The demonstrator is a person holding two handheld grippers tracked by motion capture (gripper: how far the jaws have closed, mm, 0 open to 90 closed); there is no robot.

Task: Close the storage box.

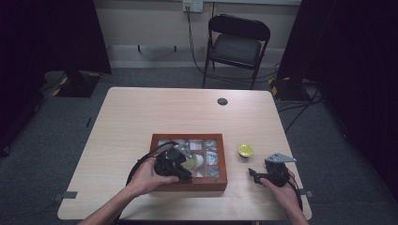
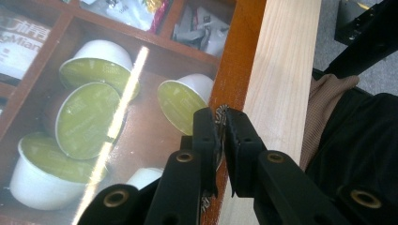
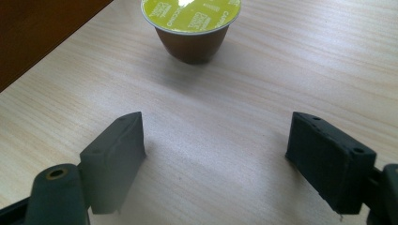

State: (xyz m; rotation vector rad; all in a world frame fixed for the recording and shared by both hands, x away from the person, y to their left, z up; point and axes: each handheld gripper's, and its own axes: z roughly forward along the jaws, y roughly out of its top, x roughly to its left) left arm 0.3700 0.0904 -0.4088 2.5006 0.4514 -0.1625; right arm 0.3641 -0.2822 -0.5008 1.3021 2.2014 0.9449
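Note:
A brown wooden box (image 1: 224,161) with a glass lid and several compartments sits near the table's front. My left gripper (image 1: 189,176) rests at its front rim (image 2: 239,61), shut on a small metal latch (image 2: 219,112). Under the glass lie white capsules with green foil lids (image 2: 91,119). A brown capsule with a yellow-green lid (image 1: 245,150) stands upright on the table right of the box. My right gripper (image 1: 253,174) lies just in front of that capsule (image 3: 192,23). In its own view the right gripper (image 3: 216,129) is open, jaws wide apart over bare wood.
The light wooden table (image 1: 141,117) carries a black round grommet (image 1: 222,101) near its far edge. A black folding chair (image 1: 237,44) stands behind the table. Other box compartments hold paper sachets (image 2: 202,28). A sleeve (image 2: 324,108) shows beyond the table's front edge.

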